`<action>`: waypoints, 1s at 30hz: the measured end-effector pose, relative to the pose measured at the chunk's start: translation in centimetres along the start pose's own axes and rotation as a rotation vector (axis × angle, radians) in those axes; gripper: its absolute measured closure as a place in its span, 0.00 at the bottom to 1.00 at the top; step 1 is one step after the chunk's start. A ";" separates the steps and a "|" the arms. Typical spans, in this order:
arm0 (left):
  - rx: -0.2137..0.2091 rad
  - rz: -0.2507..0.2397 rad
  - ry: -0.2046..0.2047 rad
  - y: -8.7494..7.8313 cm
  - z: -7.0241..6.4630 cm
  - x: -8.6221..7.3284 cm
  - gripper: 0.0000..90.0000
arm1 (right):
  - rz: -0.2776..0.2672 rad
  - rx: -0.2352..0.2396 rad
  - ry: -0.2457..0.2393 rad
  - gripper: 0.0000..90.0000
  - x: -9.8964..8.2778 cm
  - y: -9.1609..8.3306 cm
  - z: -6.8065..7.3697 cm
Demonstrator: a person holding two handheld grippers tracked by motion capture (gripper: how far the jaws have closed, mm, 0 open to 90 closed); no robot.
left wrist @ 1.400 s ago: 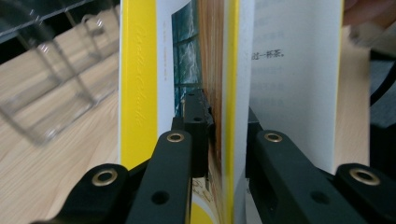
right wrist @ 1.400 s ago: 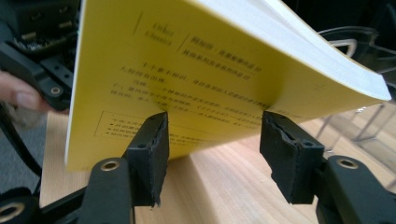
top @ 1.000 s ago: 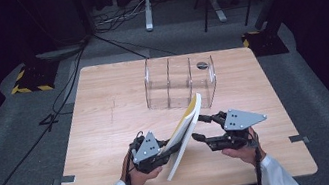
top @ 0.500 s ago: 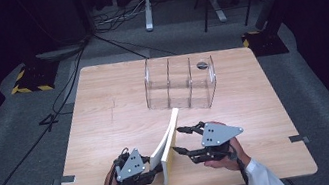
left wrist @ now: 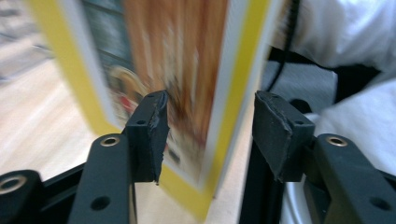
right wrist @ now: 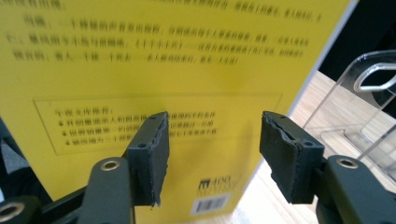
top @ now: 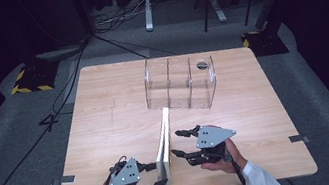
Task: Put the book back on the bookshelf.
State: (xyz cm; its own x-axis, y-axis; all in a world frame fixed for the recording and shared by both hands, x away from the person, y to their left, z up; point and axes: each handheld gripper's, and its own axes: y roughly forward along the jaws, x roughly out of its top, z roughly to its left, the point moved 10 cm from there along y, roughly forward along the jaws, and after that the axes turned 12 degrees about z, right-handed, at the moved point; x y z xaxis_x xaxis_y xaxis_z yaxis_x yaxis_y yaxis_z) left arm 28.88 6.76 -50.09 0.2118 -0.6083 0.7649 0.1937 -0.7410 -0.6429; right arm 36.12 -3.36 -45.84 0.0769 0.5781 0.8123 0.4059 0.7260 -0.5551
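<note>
While one book (top: 164, 135) stands upright, two tongs flank it, both agape.

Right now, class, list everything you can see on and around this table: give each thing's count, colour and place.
Book: one, yellow covers, standing on edge near the table's front, between the grippers.
Organiser: one, clear plastic with compartments, behind the book.
Table: one, light wood, centre.
Floor cables: several, black, left of the table.
Left gripper: one, black, fingers apart astride the book's near end.
Right gripper: one, black, open beside the book's back cover.
Sleeves: two, white, bottom edge.
</note>
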 end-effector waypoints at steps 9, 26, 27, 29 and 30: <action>0.015 -0.001 -0.011 1.7 0.3 0.5 0.51 | 0.045 -0.005 0.014 0.47 -1.3 0.3 0.2; 0.032 -0.066 0.003 4.0 1.5 3.9 0.58 | 0.038 -0.014 0.123 0.49 -2.0 -2.4 -2.3; 0.045 -0.077 -0.001 3.8 1.8 4.1 0.58 | 0.039 -0.008 0.126 0.48 -2.1 -2.5 -2.4; 0.057 -0.088 -0.007 3.4 2.3 4.3 0.57 | 0.050 0.006 0.113 0.47 -2.5 -2.9 -2.4; 0.069 -0.089 -0.009 3.2 2.9 4.3 0.56 | 0.051 0.007 0.111 0.46 -2.6 -3.0 -2.4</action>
State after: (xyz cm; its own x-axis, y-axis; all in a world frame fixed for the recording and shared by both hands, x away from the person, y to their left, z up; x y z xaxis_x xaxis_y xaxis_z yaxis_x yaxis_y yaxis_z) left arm 33.15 2.56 -48.98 0.1992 -0.5384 0.8188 0.2771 -0.7705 -0.5740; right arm 36.89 -7.93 -45.84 0.1981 0.5701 0.7973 0.3922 0.6994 -0.5975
